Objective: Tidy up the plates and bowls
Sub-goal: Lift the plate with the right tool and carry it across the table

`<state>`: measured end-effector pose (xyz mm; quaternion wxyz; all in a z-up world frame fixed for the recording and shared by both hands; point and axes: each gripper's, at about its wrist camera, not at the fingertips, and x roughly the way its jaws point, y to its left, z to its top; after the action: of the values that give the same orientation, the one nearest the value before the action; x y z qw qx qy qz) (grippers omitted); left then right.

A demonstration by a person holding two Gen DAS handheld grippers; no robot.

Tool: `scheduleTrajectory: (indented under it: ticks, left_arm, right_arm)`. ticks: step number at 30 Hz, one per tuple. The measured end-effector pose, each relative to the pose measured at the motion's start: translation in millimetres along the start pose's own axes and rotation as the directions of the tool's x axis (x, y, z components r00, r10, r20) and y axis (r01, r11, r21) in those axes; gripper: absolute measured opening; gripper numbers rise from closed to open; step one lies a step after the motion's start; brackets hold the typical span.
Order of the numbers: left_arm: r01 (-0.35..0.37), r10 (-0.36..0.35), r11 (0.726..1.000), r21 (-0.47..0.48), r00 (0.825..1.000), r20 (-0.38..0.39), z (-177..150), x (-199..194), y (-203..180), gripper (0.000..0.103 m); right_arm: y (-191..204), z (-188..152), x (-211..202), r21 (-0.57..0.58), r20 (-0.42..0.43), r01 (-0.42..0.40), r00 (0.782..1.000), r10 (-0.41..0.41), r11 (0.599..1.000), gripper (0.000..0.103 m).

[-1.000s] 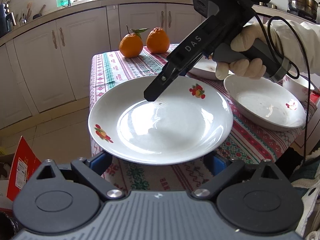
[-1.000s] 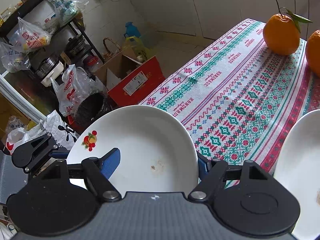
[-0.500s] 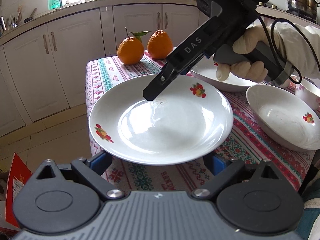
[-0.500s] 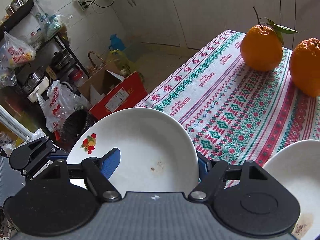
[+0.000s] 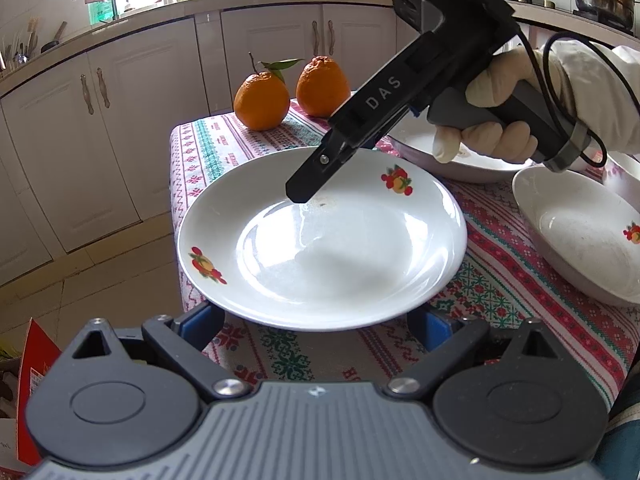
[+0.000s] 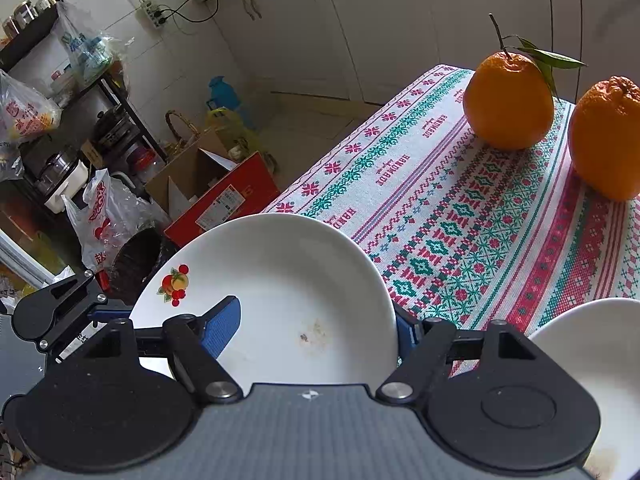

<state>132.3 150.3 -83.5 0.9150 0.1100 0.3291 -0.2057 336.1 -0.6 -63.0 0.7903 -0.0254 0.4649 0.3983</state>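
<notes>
The desk [image 5: 500, 280] is covered with a patterned cloth [image 6: 460, 216] in red, green and white.

A white plate [image 5: 340, 264] hangs in the air at the desk's near corner, roughly level, with part of it out past the desk's edge over the floor. To its right a bowl [image 5: 580, 240] sits on the cloth, well apart from the plate. A shallow dish [image 5: 472, 164] sits further back, partly hidden by the gloved hand [image 5: 492, 136] on the right handle.

The right tongs [image 6: 320, 320] reach down onto the plate from the far side and pinch its wall. One blue pad [image 6: 224, 320] lies on the inner surface, and the other finger goes behind the rim on the underside.

The left tongs [image 5: 316, 322] are spread wide, with both blue pads tucked beneath the plate's near rim. Whether they touch the underside cannot be told.

Two oranges [image 5: 262, 102] stand side by side at the back of the desk, and the left one carries a stalk and leaves.

Fruit prints [image 6: 174, 284] mark the plate's rim, and there is a small brown smudge [image 6: 316, 334] in its well, just beside the upper pad.
</notes>
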Motion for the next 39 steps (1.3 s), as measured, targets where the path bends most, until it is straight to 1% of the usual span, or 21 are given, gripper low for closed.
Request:
scheduleTrajectory:
  ticks: [9, 17, 20, 22, 24, 27, 31, 35, 39]
  left_arm:
    - [0.005, -0.005, 1.0, -0.003, 1.0, -0.001, 3, -1, 0, 0.097]
    - [0.029, -0.029, 0.999, -0.021, 1.0, 0.002, 4, -2, 2, 0.097]
    - [0.036, -0.036, 0.999, -0.026, 0.999, 0.006, 3, -3, 2, 0.097]
    - [0.029, -0.029, 0.999, -0.022, 1.0, 0.012, 4, -5, 0, 0.097]
    - [0.023, -0.023, 0.999, -0.024, 1.0, 0.017, 5, -8, -1, 0.097]
    - [0.014, -0.014, 0.999, -0.031, 1.0, 0.026, 4, -17, -4, 0.097]
    - [0.004, -0.004, 1.0, -0.002, 0.997, 0.071, 6, -40, -17, 0.099]
    - [0.024, -0.025, 1.0, 0.017, 0.996, 0.089, 8, -58, -35, 0.1]
    - [0.051, -0.056, 0.998, 0.046, 0.994, 0.099, 8, -68, -57, 0.101]
  right_arm:
    - [3, 0, 4, -0.043, -0.002, 0.033, 0.999, -0.033, 0.999, 0.082]
    - [6, 0, 5, -0.076, -0.007, 0.06, 0.998, -0.061, 0.995, 0.082]
    - [7, -1, 6, -0.088, -0.01, 0.067, 0.998, -0.068, 0.994, 0.086]
    - [10, -2, 6, -0.091, -0.011, 0.07, 0.997, -0.071, 0.993, 0.092]
    - [13, -1, 2, -0.101, 0.002, 0.076, 0.997, -0.076, 0.992, 0.102]
    - [18, -1, -12, -0.11, 0.028, 0.088, 0.996, -0.085, 0.99, 0.102]
    - [26, -8, -41, -0.115, 0.062, 0.106, 0.993, -0.099, 0.988, 0.103]
    - [37, -27, -81, -0.108, 0.102, 0.109, 0.99, -0.098, 0.988, 0.103]
    - [44, -56, -121, -0.077, 0.138, 0.134, 0.983, -0.122, 0.988, 0.103]
